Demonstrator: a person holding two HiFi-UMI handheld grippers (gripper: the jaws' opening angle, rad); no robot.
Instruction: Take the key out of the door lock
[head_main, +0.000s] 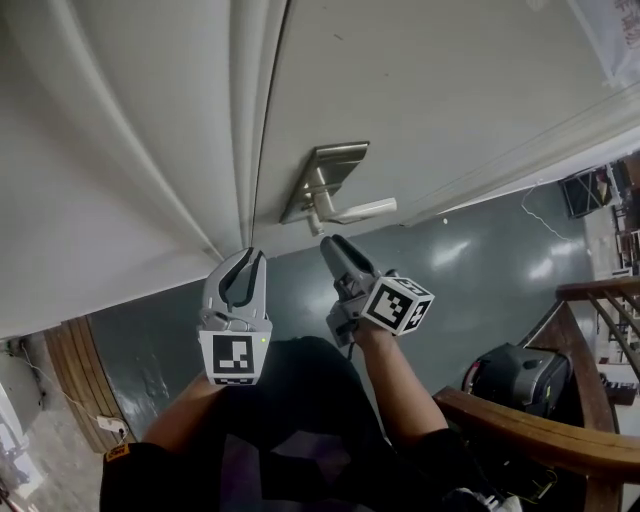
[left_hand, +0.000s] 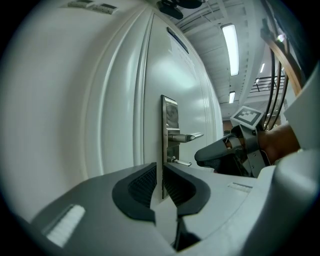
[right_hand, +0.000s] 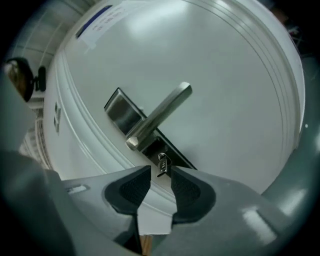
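— How are your tongs?
— My left gripper (left_hand: 162, 172) is closed with nothing in it. My right gripper (right_hand: 161, 172) is parted, its pads touching nothing.
— And the key?
— The key (right_hand: 162, 164) sits in the lock just past my right jaw tips, below the lever handle (right_hand: 160, 114) on the white door's (right_hand: 230, 75) lock plate (right_hand: 119, 109).

The door (head_main: 450, 90) runs past the frame edges in every view. In the head view, the key is too small to make out near the right tool (head_main: 331, 244). In the right gripper view, the key (right_hand: 162, 164) shows its head only; the blade is hidden in the lock. The left tool (left_hand: 160, 167) hides the lower end of the lock plate (left_hand: 169, 125). Print on the door notice (right_hand: 95, 22) is too blurred to read.
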